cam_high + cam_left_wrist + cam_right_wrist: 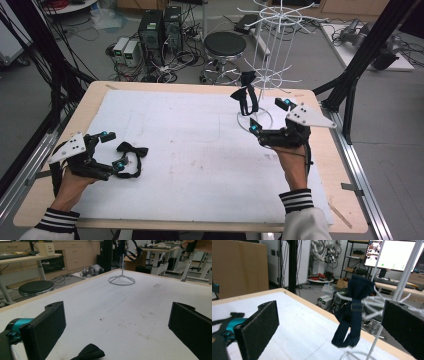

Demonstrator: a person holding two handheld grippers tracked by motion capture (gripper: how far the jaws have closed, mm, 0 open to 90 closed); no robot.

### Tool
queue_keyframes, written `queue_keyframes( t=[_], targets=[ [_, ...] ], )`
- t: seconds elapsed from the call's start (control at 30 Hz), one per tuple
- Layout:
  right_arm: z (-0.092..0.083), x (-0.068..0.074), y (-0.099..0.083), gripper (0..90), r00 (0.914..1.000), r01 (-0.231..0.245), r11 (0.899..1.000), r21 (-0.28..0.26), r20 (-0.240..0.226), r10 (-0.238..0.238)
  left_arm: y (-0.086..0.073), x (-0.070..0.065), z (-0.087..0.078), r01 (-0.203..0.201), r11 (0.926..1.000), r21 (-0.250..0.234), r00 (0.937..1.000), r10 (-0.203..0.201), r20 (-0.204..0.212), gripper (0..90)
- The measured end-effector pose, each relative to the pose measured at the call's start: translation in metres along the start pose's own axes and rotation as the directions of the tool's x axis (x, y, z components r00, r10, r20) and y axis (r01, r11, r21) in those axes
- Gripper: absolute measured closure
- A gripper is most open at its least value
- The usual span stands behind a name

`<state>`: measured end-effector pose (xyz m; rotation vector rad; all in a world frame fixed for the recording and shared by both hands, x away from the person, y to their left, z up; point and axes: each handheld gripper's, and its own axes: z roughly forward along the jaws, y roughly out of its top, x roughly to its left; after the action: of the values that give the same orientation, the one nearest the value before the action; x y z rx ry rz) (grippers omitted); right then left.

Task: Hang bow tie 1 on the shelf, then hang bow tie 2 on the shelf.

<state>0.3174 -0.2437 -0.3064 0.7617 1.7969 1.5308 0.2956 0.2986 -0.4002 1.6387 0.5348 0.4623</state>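
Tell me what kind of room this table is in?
Most likely a robotics lab or workshop, not a home. Desktop computer towers with tangled cables sit on the floor beyond the table, a robot arm stands by shelving, and a lit monitor is on a workbench.

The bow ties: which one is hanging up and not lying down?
The bow tie on the white wire rack, near the right claw, hangs. The other bow tie lies flat by the left claw.

The bow tie (88,353) is cut off by the left gripper view's bottom edge.
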Motion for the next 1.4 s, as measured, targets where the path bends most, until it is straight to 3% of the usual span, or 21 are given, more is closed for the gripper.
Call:
queue_keyframes(
  t=[0.13, 0.23, 0.63, 0.87, 0.97, 1.4],
  targets=[
    [-0.009, 0.002, -0.021, 0.7, 0.9998, 0.011, 1.000, 0.023, 0.017, -0.011, 0.001, -0.001, 0.000, 0.000, 1.0000, -0.001, 1.0000, 0.000, 0.003, 1.7],
    [-0.017, 0.002, -0.033, 0.7, 0.9995, -0.024, 1.000, 0.006, 0.022, 0.024, 0.002, -0.002, 0.001, -0.007, 1.0000, 0.002, 1.0000, 0.007, 0.003, 1.7],
    [-0.053, 0.011, -0.066, 0.7, 0.9992, -0.012, 0.998, -0.066, 0.037, 0.014, 0.001, -0.004, 0.005, 0.000, 1.0000, 0.010, 0.9999, 0.000, 0.015, 1.7],
    [-0.061, 0.022, -0.091, 0.7, 0.9993, -0.018, 0.996, -0.082, 0.032, 0.021, 0.002, -0.006, 0.007, -0.008, 0.9997, 0.025, 0.9999, 0.007, 0.012, 1.7],
    [-0.060, 0.020, -0.095, 0.7, 0.9994, -0.023, 0.998, -0.065, 0.023, 0.025, 0.002, -0.006, 0.008, -0.008, 0.9997, 0.022, 0.9999, 0.008, 0.014, 1.8],
    [-0.063, 0.019, -0.094, 0.7, 0.9989, -0.032, 0.996, -0.079, 0.033, 0.035, 0.002, -0.005, 0.013, -0.011, 0.9995, 0.031, 0.9998, 0.010, 0.018, 1.7]
  ],
)
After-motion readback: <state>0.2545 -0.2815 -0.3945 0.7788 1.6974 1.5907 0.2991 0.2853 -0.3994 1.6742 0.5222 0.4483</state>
